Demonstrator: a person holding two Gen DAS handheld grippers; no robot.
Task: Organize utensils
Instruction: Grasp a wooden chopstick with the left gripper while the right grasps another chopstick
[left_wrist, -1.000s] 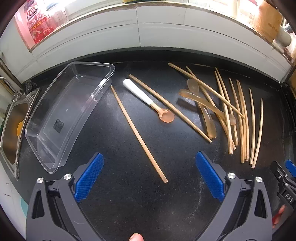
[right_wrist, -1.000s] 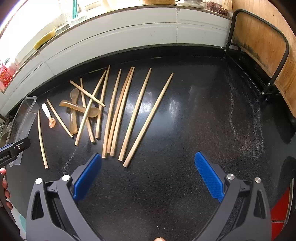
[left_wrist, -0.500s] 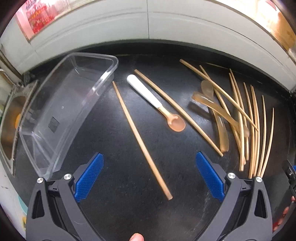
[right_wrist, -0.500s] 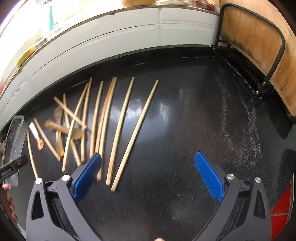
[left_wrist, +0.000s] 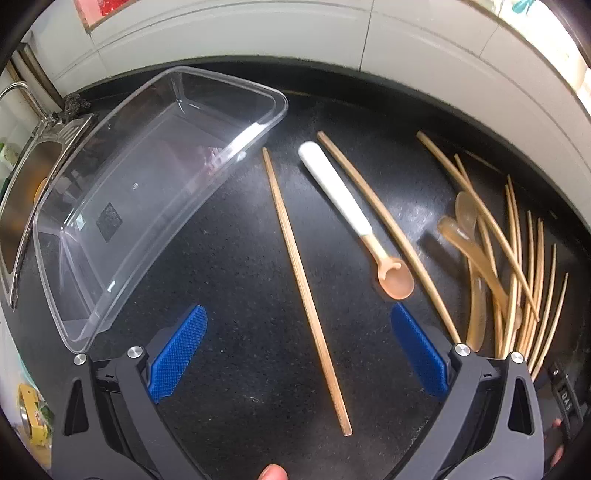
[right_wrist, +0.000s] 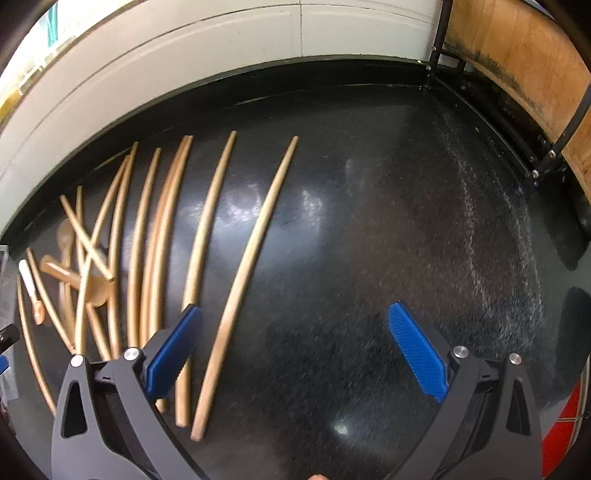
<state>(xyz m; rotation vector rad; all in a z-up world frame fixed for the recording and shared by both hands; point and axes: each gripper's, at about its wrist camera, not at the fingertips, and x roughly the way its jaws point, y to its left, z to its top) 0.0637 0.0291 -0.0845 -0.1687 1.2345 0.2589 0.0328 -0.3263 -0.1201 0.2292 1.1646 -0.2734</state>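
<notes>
Black stone counter (left_wrist: 236, 369) is carrying everything, with a white tiled wall running along its back edge. I am holding the left gripper (left_wrist: 295, 354) low over the counter's front edge, tipped forward, with its two blue pads spread wide and nothing between them. One lone chopstick (left_wrist: 301, 280) is lying right in that gap, pointing from the front edge toward the back. A clear box (left_wrist: 74, 306) is sitting near the counter's left edge, beside the sink (left_wrist: 22, 206), with no utensil showing inside.

I think I am going for this chopstick first. To do it well, I am lining the pads up on both sides of its middle, going low, and squeezing gently so the thin stick is not rolling away. A white-handled spoon (left_wrist: 354, 218) is lying just beside it, so I am keeping clear of that.

I am holding the right gripper (right_wrist: 291, 347) low too, spread wide and gripping nothing. The outermost chopstick (right_wrist: 247, 273) of the chopstick pile (right_wrist: 147, 258) is reaching between its pads.
</notes>
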